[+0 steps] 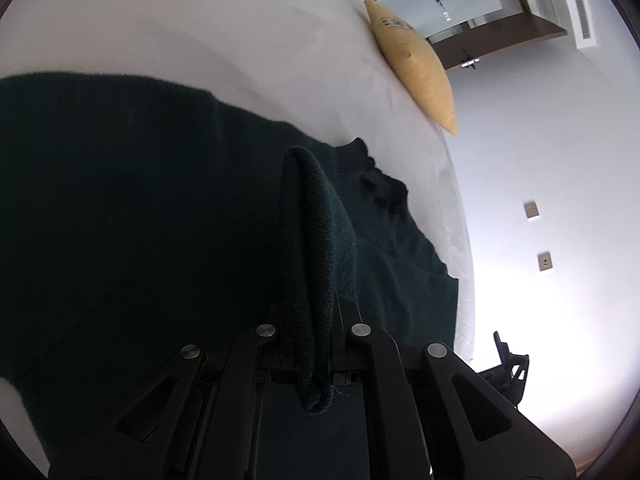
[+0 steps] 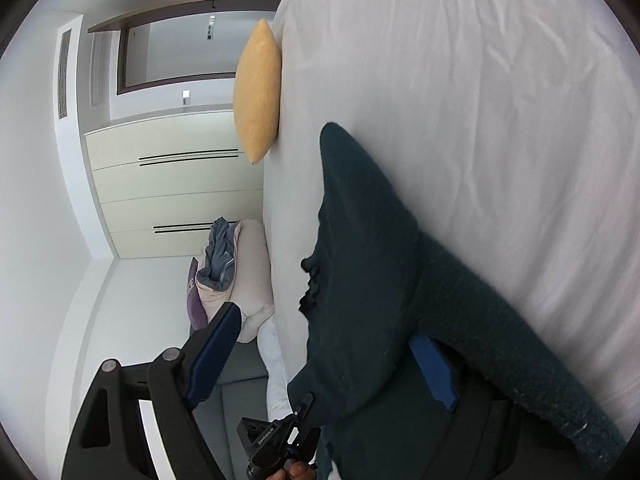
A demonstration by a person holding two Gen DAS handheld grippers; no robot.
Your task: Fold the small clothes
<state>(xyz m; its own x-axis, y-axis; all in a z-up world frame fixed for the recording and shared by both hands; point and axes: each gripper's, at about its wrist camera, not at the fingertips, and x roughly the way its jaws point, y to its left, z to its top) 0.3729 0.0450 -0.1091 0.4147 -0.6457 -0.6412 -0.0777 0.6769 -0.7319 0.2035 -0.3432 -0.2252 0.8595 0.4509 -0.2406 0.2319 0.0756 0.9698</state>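
Note:
A dark green knit sweater [image 1: 140, 208] lies spread on the white bed [image 1: 200, 28]. My left gripper [image 1: 314, 320] is shut on a ribbed edge of the sweater, which bunches up between its fingers. In the right wrist view the same sweater [image 2: 372, 248] drapes over the bed's edge and over my right gripper [image 2: 324, 344]. That gripper is open: one blue-padded finger [image 2: 212, 352] stands free at the left, the other [image 2: 434, 372] lies under the cloth.
A yellow cushion [image 1: 416, 64] rests on the bed [image 2: 480, 100] near its edge; it also shows in the right wrist view [image 2: 258, 92]. A pile of clothes and pillows [image 2: 232, 272] lies beside the bed. A white wardrobe [image 2: 172, 192] stands behind.

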